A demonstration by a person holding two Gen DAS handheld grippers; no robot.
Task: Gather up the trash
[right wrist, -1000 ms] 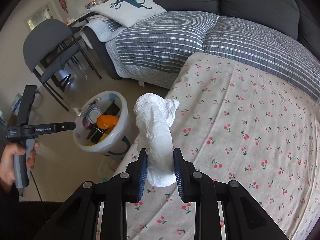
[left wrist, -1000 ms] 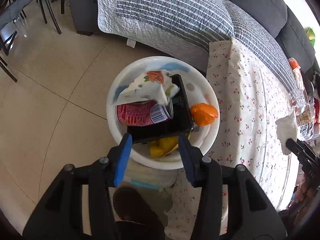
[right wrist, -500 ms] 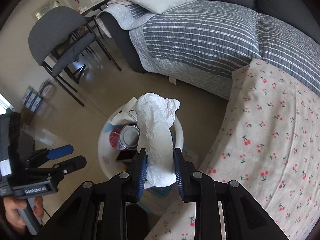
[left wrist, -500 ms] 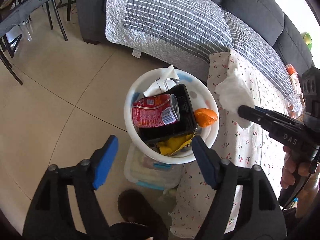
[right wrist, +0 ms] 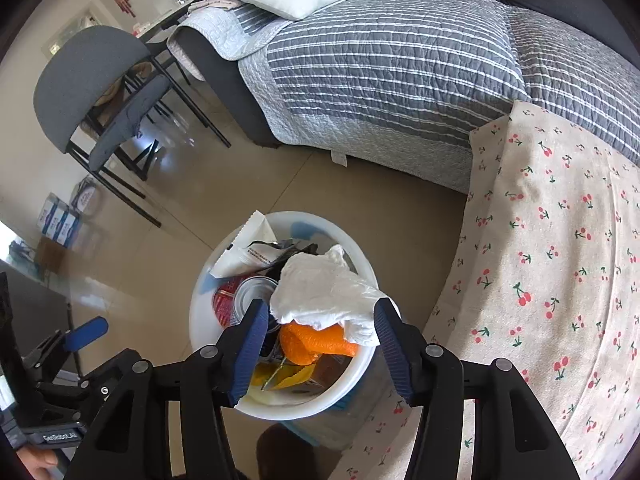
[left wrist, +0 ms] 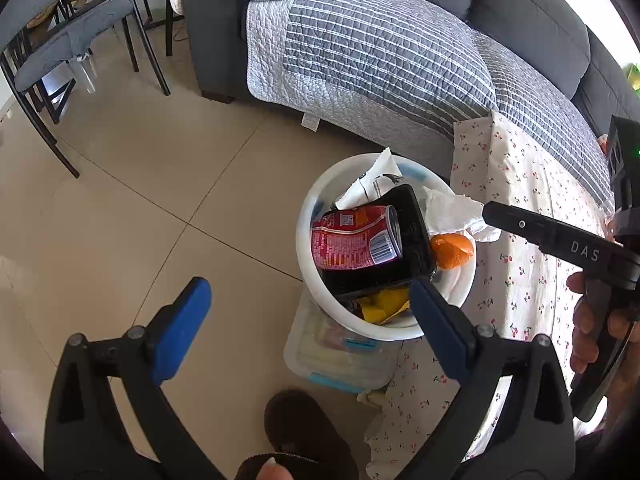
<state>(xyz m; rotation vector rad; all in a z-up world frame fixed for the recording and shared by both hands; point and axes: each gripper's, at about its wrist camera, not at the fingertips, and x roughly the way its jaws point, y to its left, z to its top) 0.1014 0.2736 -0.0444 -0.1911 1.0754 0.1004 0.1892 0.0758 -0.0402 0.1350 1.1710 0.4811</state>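
A white bin [left wrist: 308, 216] [right wrist: 200, 320] stands on the floor by the table. It holds a red can [left wrist: 352, 238], a black tray [left wrist: 412, 248], orange peel [left wrist: 452, 250] [right wrist: 308, 340] and wrappers. A crumpled white tissue [right wrist: 320, 292] [left wrist: 452, 212] lies on top of the trash. My right gripper [right wrist: 320, 344] is open just above the bin, its jaws either side of the tissue. My left gripper [left wrist: 304, 324] is wide open and empty, above the floor to the left of the bin.
A table with a cherry-print cloth [right wrist: 560, 280] [left wrist: 520, 264] is right of the bin. A sofa with a striped grey quilt [right wrist: 400, 60] is behind. A clear plastic box [left wrist: 340, 356] lies under the bin. Chairs [right wrist: 100, 92] stand at the far left.
My right gripper carried the tissue from over the table to the bin, then opened, and the tissue dropped onto the trash. My left gripper opened wide and drew back to the left.
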